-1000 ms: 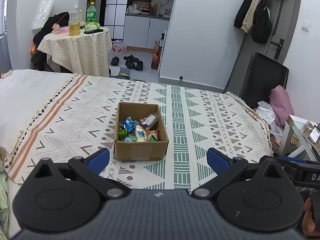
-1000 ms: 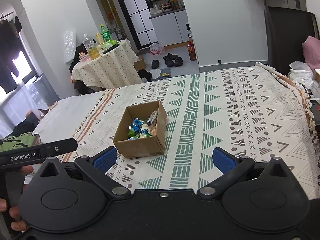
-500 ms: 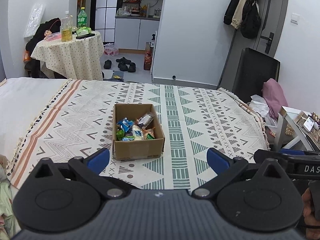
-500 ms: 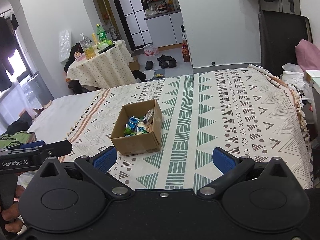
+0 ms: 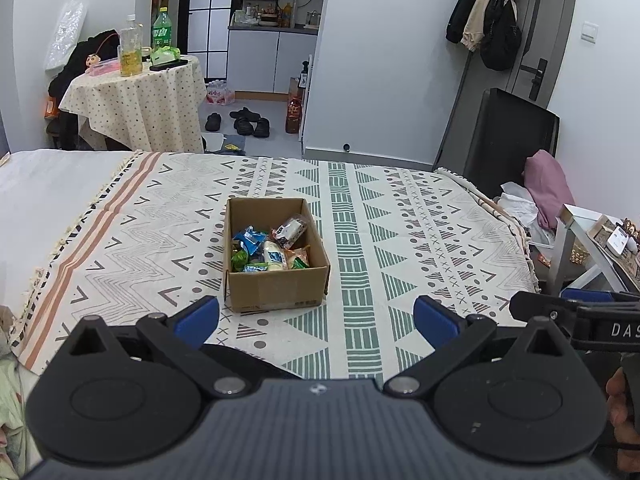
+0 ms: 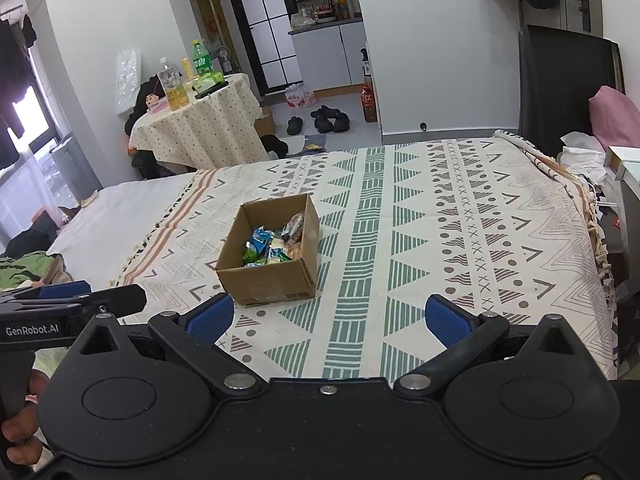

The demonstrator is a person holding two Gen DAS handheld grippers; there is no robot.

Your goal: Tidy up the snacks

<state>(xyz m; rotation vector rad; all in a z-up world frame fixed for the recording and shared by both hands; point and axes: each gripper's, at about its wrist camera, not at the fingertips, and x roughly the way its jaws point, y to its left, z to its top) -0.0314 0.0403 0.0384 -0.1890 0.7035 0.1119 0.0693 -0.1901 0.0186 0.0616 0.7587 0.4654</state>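
Matt brown cardboard box (image 5: 276, 288), glossy plastic snack wrappers (image 5: 270, 246) and a woven patterned cloth bedspread (image 5: 400, 248) are seen.

Obstacle: one cardboard box (image 5: 276, 254), centre frame on the patterned bedspread (image 5: 420, 240), its top open, snack packets (image 5: 270, 246) heaped inside. Free room: bare cloth left, right and below it. Left gripper (image 5: 316, 318) and right gripper (image 6: 328, 316), both spread wide, sit low in frame, apart from the box.
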